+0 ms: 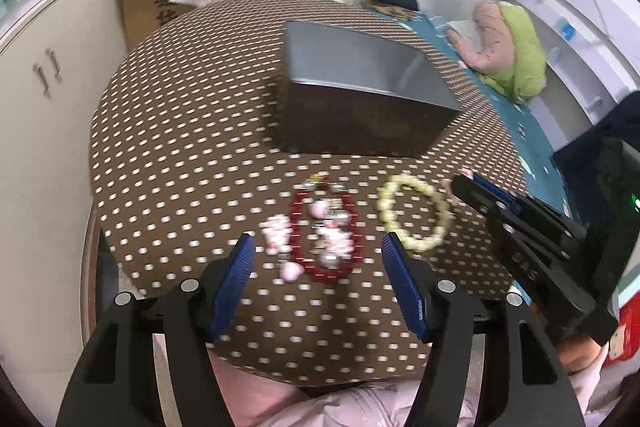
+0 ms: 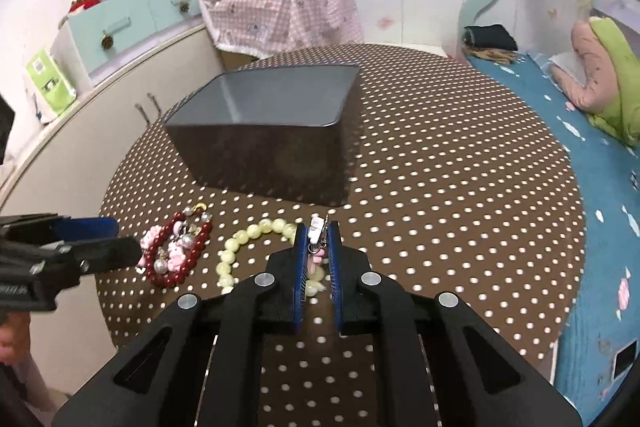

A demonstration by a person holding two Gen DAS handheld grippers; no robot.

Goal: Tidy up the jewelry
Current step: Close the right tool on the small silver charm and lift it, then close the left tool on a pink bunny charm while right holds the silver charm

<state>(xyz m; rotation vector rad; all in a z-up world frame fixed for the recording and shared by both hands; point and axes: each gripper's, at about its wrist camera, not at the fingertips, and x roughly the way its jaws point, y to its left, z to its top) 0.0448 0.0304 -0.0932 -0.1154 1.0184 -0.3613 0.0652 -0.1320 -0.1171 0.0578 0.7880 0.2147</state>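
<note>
A dark grey open box stands on the round brown polka-dot table; it also shows in the right wrist view. In front of it lie a red bead bracelet tangled with pink and silver charms, and a pale yellow bead bracelet. My left gripper is open, just above the red bracelet. My right gripper is shut on a small pink-and-white charm piece, above the yellow bracelet. The red bracelet lies to its left.
A bed with blue sheet and pillows borders the table on the right. A white cabinet stands on the left. A box draped in pink checked cloth sits behind the table.
</note>
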